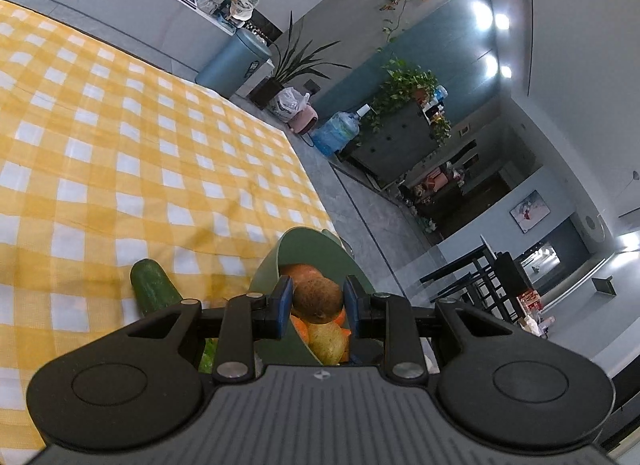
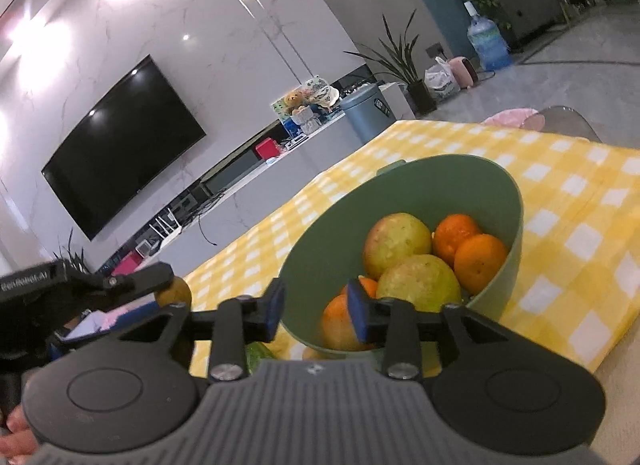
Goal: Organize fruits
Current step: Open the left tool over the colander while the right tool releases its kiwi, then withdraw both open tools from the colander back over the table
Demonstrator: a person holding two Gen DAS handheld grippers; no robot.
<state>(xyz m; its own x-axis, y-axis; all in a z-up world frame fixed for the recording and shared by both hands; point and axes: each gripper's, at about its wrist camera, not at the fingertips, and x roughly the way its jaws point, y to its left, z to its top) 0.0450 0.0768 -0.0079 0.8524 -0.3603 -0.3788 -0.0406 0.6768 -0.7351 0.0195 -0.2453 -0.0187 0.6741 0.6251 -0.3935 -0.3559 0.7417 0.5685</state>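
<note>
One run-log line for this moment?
left hand-held gripper: shut on kiwi | right hand-held gripper: open, straddling green bowl rim

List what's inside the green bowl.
In the green bowl, the right wrist view shows two yellow-green fruits and at least three oranges. The right gripper and the bowl's near wall cover the bottom, so anything deeper is unseen.

Cloth [image 2: 568, 225] on worktop: woven yellow-white check, matt, slightly creased. Bowl [image 2: 320, 249] smooth matt green plastic. Kiwi [image 1: 318, 296] fuzzy brown, matt. Oranges [image 2: 478, 261] dimpled, slight sheen. Cucumber [image 1: 154, 289] at 9 o'clock of kiwi, glossy dark skin. Left tongs [image 1: 316, 301]: matt black plastic, metal rivets.
</note>
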